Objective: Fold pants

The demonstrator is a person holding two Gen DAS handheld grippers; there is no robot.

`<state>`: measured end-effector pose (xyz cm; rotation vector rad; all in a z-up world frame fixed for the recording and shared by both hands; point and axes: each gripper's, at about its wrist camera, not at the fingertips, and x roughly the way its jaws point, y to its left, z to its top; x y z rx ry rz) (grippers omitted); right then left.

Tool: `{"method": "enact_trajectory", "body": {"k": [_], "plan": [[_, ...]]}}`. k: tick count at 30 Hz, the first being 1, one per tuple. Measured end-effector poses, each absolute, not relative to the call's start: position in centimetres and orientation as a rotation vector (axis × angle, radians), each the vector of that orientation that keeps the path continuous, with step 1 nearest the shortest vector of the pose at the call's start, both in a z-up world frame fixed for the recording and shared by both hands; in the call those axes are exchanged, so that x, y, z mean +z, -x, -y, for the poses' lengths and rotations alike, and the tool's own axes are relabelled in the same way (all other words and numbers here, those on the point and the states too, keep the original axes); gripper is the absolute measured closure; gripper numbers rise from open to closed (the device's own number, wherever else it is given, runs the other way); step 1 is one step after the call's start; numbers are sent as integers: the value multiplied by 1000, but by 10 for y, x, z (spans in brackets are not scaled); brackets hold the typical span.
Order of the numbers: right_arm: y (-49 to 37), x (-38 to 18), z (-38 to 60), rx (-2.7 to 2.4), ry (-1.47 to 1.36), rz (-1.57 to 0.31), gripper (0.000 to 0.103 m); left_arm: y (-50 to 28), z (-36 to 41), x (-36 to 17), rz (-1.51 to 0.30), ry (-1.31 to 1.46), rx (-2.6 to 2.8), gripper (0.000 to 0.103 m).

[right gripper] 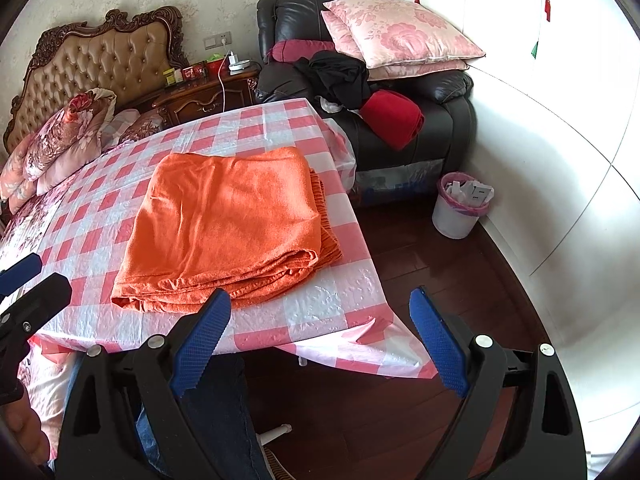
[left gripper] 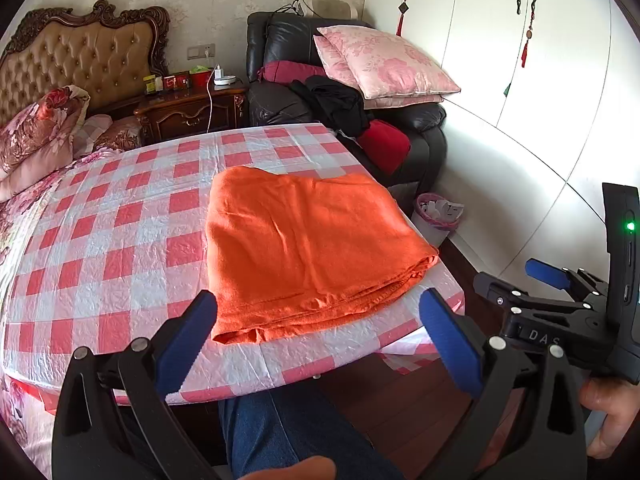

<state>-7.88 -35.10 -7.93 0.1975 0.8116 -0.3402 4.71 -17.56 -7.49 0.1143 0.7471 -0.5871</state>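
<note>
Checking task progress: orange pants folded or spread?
Folded. The orange pants lie as a compact stack on the checked cloth, layered edges showing at the near side.

Checkered table (right gripper: pixel 328 304) – folded orange pants (right gripper: pixel 224 220)

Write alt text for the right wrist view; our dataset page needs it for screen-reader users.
Folded orange fabric pants lie in a layered stack near the corner of a table covered in a pink-and-white checked plastic cloth. The right gripper, jaws wide open and empty, hovers short of the table's near edge.
</note>
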Motion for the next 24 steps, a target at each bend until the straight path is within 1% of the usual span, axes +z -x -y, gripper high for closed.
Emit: {"method": "enact_trajectory", "body": {"k": [9,14,18,20,22,24], "plan": [[78,-80,350,-339,-200,-813,15,-47,176,-75,-747,-115,-589,2],[78,-80,350,-339,-202,-814,15,-47,177,-73,-707,-100,-631,2],[77,-80,347,-342,-199,-807,15,-58,172,-74,-766,-40,-704,2],[76,-80,348,-348,-205,-800,15,-65,151,-69,-737,-9,-704,2],[76,-81,350,-352,-220,-775,15,-79,105,-62,-681,36,-629,2],[73,-82,354,-359,-234,-750,15,-99,27,-66,-630,111,-462,2]]}}
